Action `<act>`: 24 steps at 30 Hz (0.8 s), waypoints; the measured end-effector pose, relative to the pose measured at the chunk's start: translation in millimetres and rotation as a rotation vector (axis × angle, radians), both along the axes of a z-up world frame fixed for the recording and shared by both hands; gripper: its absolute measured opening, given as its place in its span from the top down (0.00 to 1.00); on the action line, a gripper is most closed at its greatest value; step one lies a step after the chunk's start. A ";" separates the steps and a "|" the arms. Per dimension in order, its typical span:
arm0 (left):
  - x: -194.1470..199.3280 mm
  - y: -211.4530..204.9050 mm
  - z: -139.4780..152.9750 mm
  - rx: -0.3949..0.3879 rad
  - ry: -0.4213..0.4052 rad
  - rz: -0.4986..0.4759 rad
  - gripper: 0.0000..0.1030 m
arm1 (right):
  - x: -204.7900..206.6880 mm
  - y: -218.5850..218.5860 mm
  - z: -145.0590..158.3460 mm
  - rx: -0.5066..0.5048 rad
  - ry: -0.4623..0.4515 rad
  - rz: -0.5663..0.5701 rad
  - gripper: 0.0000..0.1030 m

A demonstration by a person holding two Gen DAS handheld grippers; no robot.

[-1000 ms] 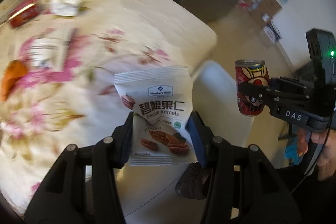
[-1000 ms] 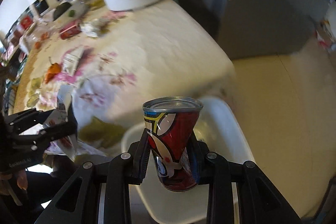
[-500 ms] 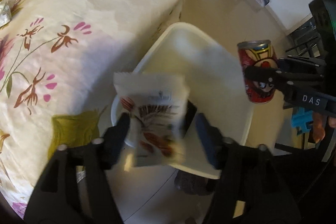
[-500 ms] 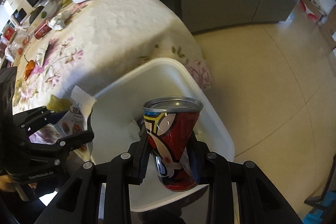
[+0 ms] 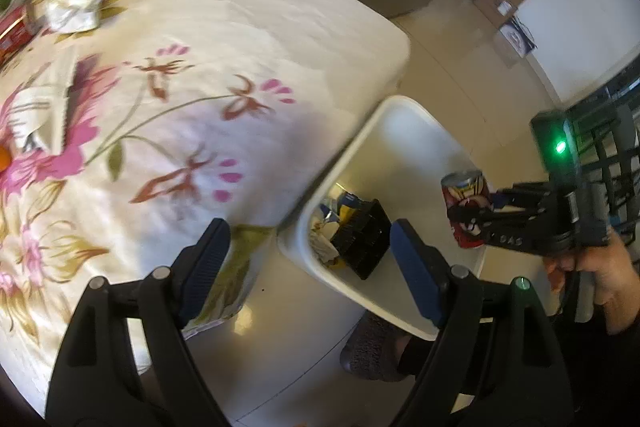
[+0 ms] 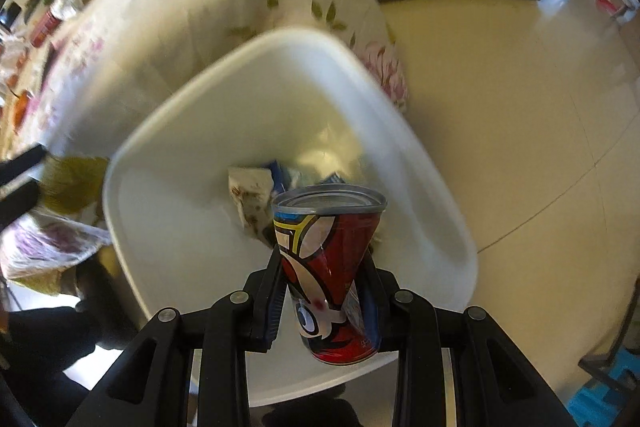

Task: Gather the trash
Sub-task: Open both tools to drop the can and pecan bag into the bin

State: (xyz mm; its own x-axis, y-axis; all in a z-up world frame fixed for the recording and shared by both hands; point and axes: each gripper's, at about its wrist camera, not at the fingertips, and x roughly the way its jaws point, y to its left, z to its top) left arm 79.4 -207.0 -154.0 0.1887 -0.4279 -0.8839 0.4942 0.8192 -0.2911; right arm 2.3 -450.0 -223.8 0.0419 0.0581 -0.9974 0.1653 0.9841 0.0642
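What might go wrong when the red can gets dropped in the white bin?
1. The right gripper squeezes the red can near one side of the white bin; released there, it might hit the rim and bounce onto the floor.
2. The can looks dented, so it could stick against a pad for a moment.
3. The left gripper, whose jaws have just been opening and hold nothing, hangs close by and could get bumped.

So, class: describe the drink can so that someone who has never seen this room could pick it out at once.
Find the white bin on the floor beside the table with the floral cloth. Above it, the right gripper squeezes a small red can with cartoon artwork and a silver top. Unlike the trash in the bin, it is held in the air, its sides dented.
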 end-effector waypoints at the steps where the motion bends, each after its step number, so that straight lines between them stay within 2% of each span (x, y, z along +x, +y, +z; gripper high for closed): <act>1: -0.1 -0.2 0.2 0.001 -0.001 0.011 0.20 | 0.4 0.3 -2.9 -0.007 0.013 -0.001 0.67; 3: 3.0 11.2 1.7 0.005 -0.008 0.031 0.20 | 1.0 -0.7 -3.6 -0.011 0.022 -0.008 0.56; 4: 3.5 15.3 3.5 0.008 -0.013 0.041 0.20 | 0.8 -1.6 -1.5 -0.010 0.017 -0.016 0.44; 5: 3.9 19.0 5.7 0.011 -0.020 0.050 0.20 | 0.8 -2.2 1.4 -0.009 0.006 -0.022 0.37; 12: 3.5 50.8 18.1 0.011 -0.058 0.110 0.20 | 3.8 1.9 21.2 -0.001 -0.046 -0.023 0.37; 24: 27.7 102.6 27.1 0.002 -0.053 0.244 0.18 | 33.5 36.5 70.0 0.018 -0.164 0.013 0.31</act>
